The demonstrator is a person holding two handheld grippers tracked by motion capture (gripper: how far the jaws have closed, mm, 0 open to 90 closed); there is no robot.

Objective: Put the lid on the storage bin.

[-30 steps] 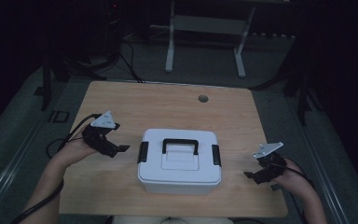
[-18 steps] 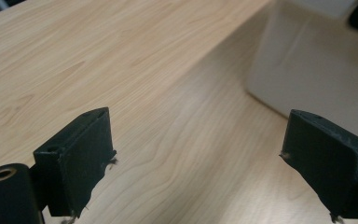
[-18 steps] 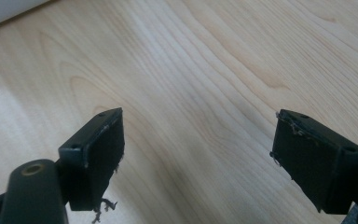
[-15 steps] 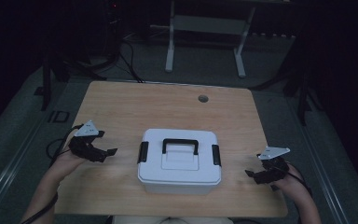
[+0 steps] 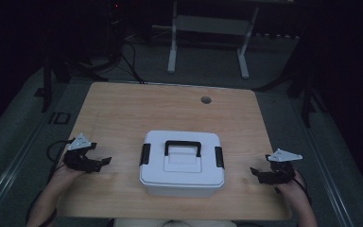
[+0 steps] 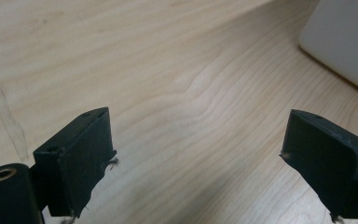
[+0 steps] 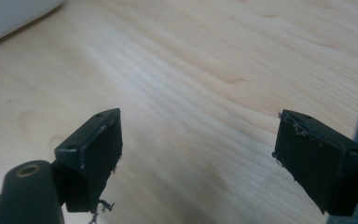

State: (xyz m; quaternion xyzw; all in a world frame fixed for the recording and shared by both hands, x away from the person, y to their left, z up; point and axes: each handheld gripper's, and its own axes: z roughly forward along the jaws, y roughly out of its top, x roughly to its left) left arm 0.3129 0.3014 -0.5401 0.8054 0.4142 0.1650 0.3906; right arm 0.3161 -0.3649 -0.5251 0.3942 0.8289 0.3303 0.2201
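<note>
The wooden worktop point(image 5: 123, 113) takes up the middle of the high view, pale and bare apart from a round cable hole point(image 5: 206, 100) near its far edge. The white box point(image 5: 183, 163) stands on the near half of the worktop, about midway between left and right, its lid shut under a black handle point(image 5: 183, 147) that lies flat across the top, with a black latch point(image 5: 145, 153) on its left end and another on its right end. The left tool point(image 5: 103, 161) sits low over the worktop near the near left corner, well apart from the box and pointing toward it; in the left gripper view its two black jaws stand wide apart with only wood grain between them, gripping nothing, and a white corner of the box shows at the upper right. The right tool point(image 5: 254, 172) sits at the near right edge of the worktop, apart from the box and also pointing toward it; in the right gripper view its jaws are spread just as wide, empty, with a sliver of the box at the upper left.
</note>
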